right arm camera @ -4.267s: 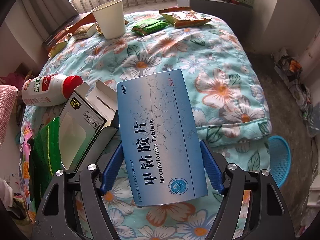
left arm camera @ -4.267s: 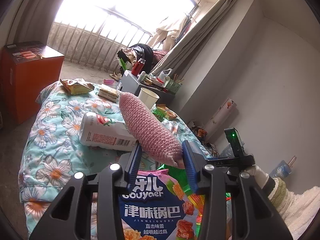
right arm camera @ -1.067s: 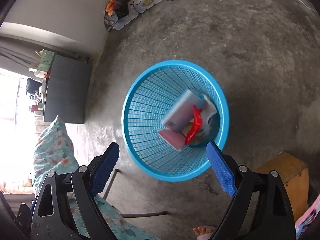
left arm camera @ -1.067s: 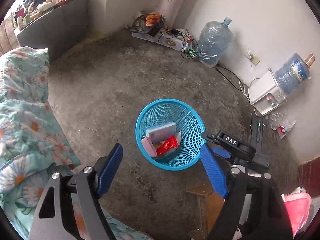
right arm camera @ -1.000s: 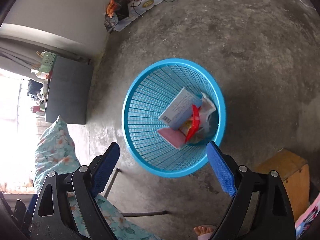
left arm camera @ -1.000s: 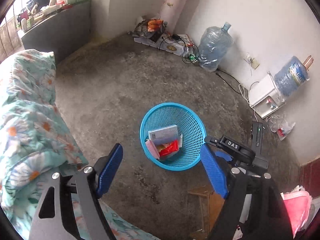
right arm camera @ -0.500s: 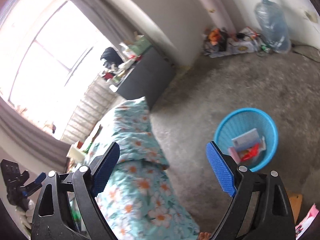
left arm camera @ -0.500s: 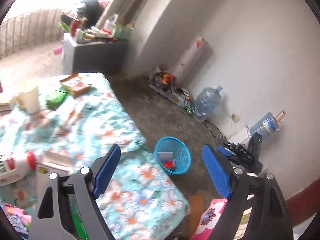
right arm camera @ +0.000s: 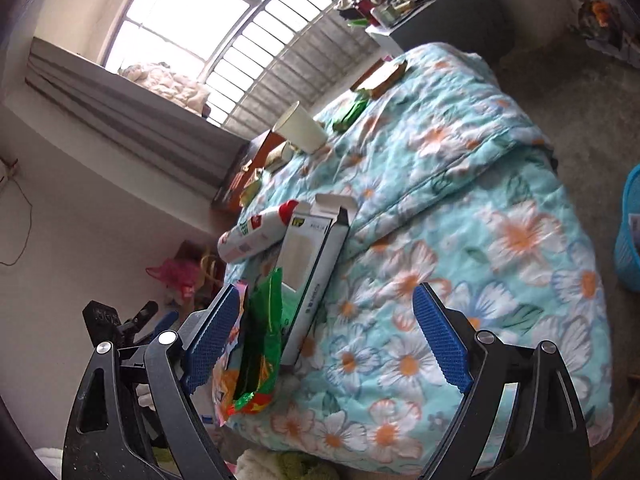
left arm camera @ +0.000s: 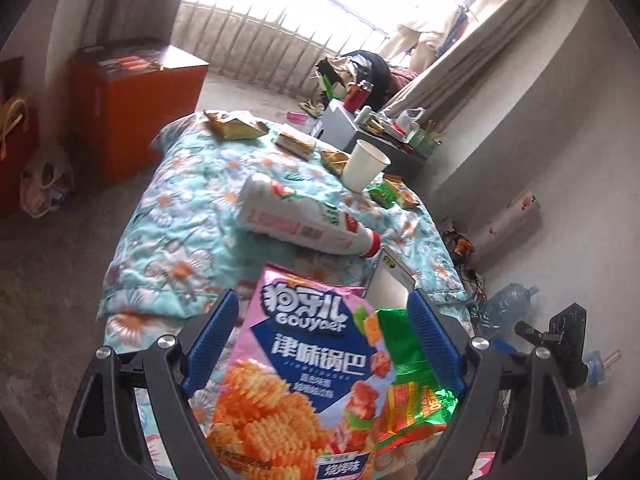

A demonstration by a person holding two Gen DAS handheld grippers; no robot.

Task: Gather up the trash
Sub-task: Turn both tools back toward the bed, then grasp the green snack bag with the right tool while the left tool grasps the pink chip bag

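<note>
A floral quilt (left arm camera: 188, 216) covers the surface that carries the trash. At its near edge lies a pink snack bag (left arm camera: 304, 364), with a green foil wrapper (left arm camera: 408, 364) tucked beside it and an open white carton (right arm camera: 316, 264) standing on edge just beyond. A white bottle with a red cap (left arm camera: 300, 220) lies on its side near the middle, its cap touching the carton. Farther on stands a paper cup (left arm camera: 362, 166), tilted, with small green and orange packets (left arm camera: 394, 194) near it toward the right edge and flat wrapped snacks (left arm camera: 236, 126) along the far edge. Past the far edge are an orange cabinet (left arm camera: 136, 100) and a cluttered grey desk (left arm camera: 344, 120) under the window. In the right wrist view, a blue basket (right arm camera: 628, 232) sits on the floor off the quilt's right side.

The left gripper (left arm camera: 320, 344) angles down over the near edge, its blue pads spread wide on either side of the pink bag without pressing it. The right gripper (right arm camera: 320, 336) also tips downward, rolled to one side, its jaws wide apart; the wrapper and carton show between them, untouched.
</note>
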